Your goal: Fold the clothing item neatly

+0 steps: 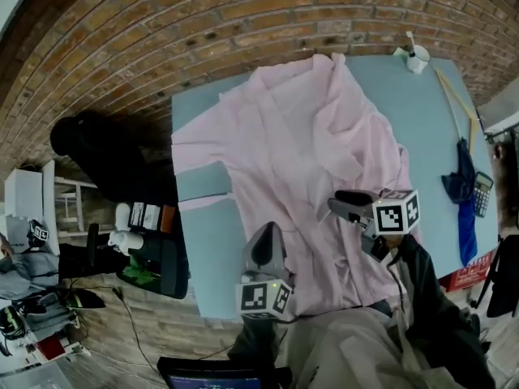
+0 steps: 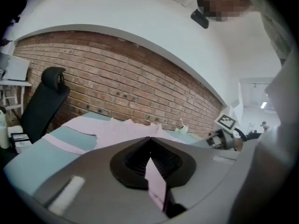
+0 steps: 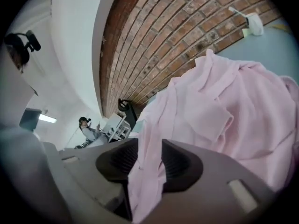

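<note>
Pink shirt [image 1: 300, 152] lies spread on the light blue table [image 1: 405, 112]. It is lumpy and full of wrinkles. Its far end is bunched up near the brick wall, and its near end is close to the person.

The left gripper [image 1: 267, 235] is at the near edge of the shirt. Its jaws are squeezed tight together, with a thin bit of pink cloth pinched between them.

The right gripper [image 1: 350, 207] is over the near right part of the shirt. Its jaws stand partly apart. A fold of pink cloth hangs loose in the gap, and the pads do not seem to squeeze it.

I think the job right now is to get a good hold on both sides so the shirt can be pulled flat. The right gripper should pick a spot on the edge that matches the left one, then close firmly on it. Both should then pull gently and evenly so the lumps go away. A fold made over the wrinkles would come out messy. The white cup [image 1: 417, 58] at the far corner could tip if the cloth drags it.
</note>
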`<act>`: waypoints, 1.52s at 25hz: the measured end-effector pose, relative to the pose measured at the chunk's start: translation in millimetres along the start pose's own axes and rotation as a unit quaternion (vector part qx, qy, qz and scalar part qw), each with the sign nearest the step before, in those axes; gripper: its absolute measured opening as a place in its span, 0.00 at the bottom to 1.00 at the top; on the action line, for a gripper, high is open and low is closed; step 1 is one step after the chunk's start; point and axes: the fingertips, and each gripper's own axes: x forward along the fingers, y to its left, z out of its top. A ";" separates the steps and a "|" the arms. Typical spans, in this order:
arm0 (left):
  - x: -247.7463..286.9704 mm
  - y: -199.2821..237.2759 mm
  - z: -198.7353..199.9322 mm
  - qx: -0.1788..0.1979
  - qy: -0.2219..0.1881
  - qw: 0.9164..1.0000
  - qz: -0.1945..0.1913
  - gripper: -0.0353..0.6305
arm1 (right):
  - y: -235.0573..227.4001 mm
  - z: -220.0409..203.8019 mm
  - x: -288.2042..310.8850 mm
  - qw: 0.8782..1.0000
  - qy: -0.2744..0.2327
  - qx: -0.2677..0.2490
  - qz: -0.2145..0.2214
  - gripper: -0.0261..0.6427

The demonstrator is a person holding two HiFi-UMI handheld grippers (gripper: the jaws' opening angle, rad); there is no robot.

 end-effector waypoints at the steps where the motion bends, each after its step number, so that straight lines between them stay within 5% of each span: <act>1: -0.5 23.0 2.0 -0.006 0.006 1.000 0.017 0.06 | -0.7 -8.9 0.5 1.000 -0.001 -0.013 -0.022 0.22; 2: -1.0 49.3 4.6 -0.010 0.012 0.999 0.037 0.06 | -1.1 -17.4 3.3 0.999 0.001 -0.028 -0.040 0.05; 12: 25.1 279.5 33.4 0.037 0.038 0.973 0.225 0.10 | -17.2 -74.9 52.1 0.986 0.062 -0.100 -0.117 0.04; 18: 76.0 360.9 32.8 0.063 0.089 0.963 0.247 0.54 | -24.1 -86.5 64.4 0.983 0.091 -0.106 -0.120 0.04; 22: 107.8 382.3 3.1 0.075 0.169 0.960 0.213 0.58 | -24.2 -89.1 64.3 0.982 0.106 -0.098 -0.126 0.04; 27: 126.6 390.1 -2.8 0.027 0.176 0.968 0.176 0.56 | -29.1 -84.7 66.3 0.984 0.106 -0.078 -0.121 0.04; 31: 136.0 382.6 -3.4 0.035 0.179 0.977 0.109 0.35 | -31.2 -82.7 64.4 0.987 0.096 -0.054 -0.118 0.04; 34: 131.7 384.0 1.3 0.036 0.168 0.978 0.121 0.11 | -31.5 -80.0 61.5 0.988 0.085 -0.048 -0.117 0.04; 38: 123.1 368.1 37.8 0.062 0.099 0.978 0.173 0.11 | -31.6 -78.9 60.7 0.989 0.074 -0.050 -0.120 0.04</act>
